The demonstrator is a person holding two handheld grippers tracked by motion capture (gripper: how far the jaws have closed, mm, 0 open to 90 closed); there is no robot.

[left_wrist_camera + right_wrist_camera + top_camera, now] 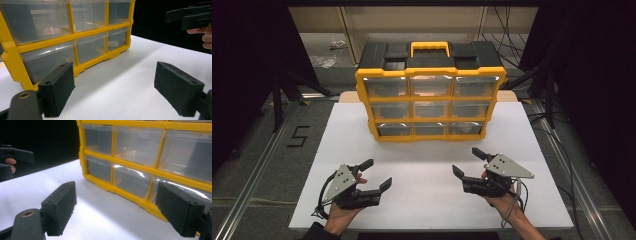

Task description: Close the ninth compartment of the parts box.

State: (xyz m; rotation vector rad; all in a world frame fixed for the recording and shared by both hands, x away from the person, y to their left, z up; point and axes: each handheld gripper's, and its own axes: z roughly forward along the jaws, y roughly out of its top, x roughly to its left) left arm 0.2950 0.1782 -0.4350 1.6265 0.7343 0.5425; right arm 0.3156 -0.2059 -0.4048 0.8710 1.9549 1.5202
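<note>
Hovering short of the drawer cabinet [430, 95], your left gripper [374, 174] and right gripper [466, 162] gape empty (approach stage); next, reach a drawer front.

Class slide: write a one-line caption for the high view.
Left gripper and right gripper, both open, rest on the white table before a yellow drawer organizer.
</note>
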